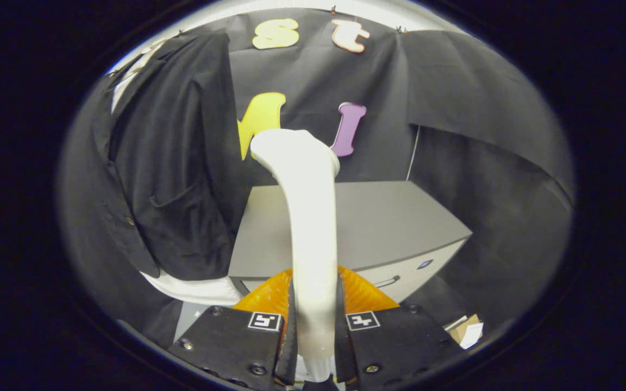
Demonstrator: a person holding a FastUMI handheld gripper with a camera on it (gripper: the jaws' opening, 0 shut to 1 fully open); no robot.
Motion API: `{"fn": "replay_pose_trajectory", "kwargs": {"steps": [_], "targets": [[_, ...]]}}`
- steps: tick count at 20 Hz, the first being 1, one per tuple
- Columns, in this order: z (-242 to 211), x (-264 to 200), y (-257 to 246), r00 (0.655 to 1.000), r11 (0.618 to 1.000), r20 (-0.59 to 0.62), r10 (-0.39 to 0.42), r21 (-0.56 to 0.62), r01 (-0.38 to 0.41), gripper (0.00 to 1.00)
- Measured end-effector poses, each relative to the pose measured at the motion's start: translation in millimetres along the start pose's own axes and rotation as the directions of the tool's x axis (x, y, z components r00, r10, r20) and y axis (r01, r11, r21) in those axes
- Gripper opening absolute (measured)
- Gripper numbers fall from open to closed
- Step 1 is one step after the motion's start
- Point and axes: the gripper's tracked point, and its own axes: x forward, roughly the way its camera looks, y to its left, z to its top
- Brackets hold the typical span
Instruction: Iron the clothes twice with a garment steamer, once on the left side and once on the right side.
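The white garment steamer (pixel 307 217) rises upright between my fingers, its handle pinched by both of them and its head bent toward the hanging clothes. My gripper (pixel 314 312) is shut on that handle. A black jacket (pixel 177 163) hangs to the left of the steamer, over a white garment whose hem (pixel 199 290) shows below it. The steamer head is a short gap away from the jacket's right edge and does not touch it.
A grey cabinet (pixel 378 222) with a drawer handle stands just beyond the fingers, under the steamer. Black cloth walls close the booth behind and to the right. A small cardboard scrap with paper (pixel 468 330) lies on the floor right of the fingers.
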Motion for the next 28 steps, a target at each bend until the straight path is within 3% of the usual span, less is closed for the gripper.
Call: {"fn": "replay_pose_trajectory", "kwargs": {"steps": [7,12,17,21,25,28], "targets": [[-6.1,-57.5,27.7,0.982,0.994,0.167,-0.093,-0.036,0.100,0.30],[-10.6,-103.6,57.6,0.964,0.991,0.239,-0.118,-0.026,0.128,0.30],[28.9,-134.5,87.8,0.903,0.978,0.406,-0.142,-0.081,0.190,0.30],[64.1,-131.4,118.8,0.860,0.975,0.493,-0.131,-0.091,0.201,0.30],[114.1,-129.1,138.2,0.788,0.963,0.599,-0.144,-0.099,0.251,0.30],[144.0,-118.5,155.9,0.758,0.964,0.639,-0.132,-0.095,0.249,0.30]]}}
